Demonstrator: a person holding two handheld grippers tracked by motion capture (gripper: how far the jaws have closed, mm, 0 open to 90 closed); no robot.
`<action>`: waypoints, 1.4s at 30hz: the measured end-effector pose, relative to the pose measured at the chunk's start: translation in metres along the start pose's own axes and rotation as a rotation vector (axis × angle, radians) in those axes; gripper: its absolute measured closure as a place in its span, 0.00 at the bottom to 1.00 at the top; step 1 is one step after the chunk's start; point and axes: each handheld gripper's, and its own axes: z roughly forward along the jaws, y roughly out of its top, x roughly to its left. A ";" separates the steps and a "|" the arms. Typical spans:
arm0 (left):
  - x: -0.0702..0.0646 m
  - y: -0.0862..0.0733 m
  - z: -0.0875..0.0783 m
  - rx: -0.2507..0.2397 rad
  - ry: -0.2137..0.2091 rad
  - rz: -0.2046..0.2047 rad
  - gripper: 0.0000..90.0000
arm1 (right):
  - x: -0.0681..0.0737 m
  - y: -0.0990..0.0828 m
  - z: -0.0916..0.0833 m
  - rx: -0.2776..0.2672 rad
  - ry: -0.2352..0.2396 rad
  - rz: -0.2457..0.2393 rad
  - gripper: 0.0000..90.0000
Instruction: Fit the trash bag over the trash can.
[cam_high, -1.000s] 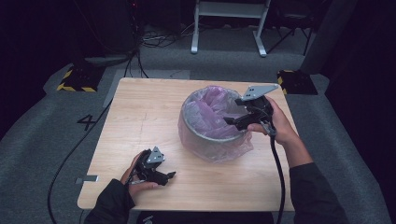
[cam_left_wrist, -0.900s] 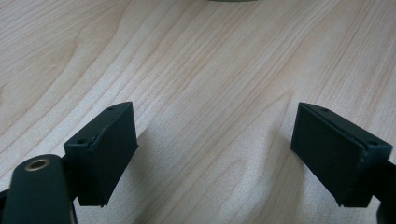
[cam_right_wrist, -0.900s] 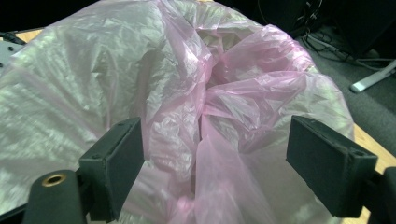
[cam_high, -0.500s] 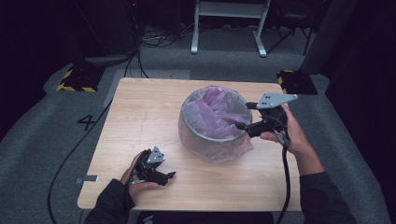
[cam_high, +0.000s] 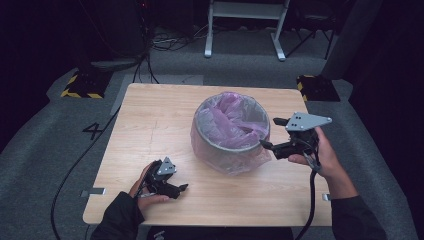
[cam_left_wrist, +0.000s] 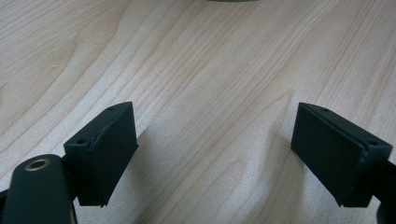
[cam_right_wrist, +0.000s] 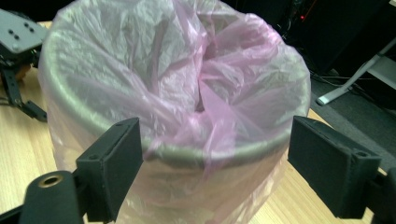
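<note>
One small round bin (cam_high: 231, 131) stands a little right of the middle of the wooden surface (cam_high: 150, 125), lined with a thin pink bag (cam_right_wrist: 187, 79) whose edge is folded over the metal rim and whose loose middle lies bunched inside. The step in hand looks like fitting or tidying that liner, so it should go best if the right tool (cam_high: 274, 134) comes in level with the rim, takes only a fold of film and draws it gently outward and down; pulling hard could tear the film or tip the light bin. The right tool is held just beside the bin's right wall, jaws spread wide, one on each side of the near rim in the right gripper view, gripping nothing and, as far as I can tell, not touching the plastic. The left tool (cam_high: 176, 189) rests on the surface well apart from the bin, near the front edge, jaws also wide open with bare wood between them
</note>
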 end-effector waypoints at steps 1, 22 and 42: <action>0.000 0.000 0.000 0.000 0.000 0.000 0.15 | 0.001 -0.002 -0.001 -0.003 0.000 0.003 0.20; 0.000 0.000 0.000 0.000 0.000 0.000 0.15 | 0.014 -0.041 0.003 0.081 0.001 -0.013 0.20; 0.000 0.000 0.000 0.000 0.001 0.000 0.15 | 0.020 -0.091 0.018 0.207 -0.010 0.016 0.20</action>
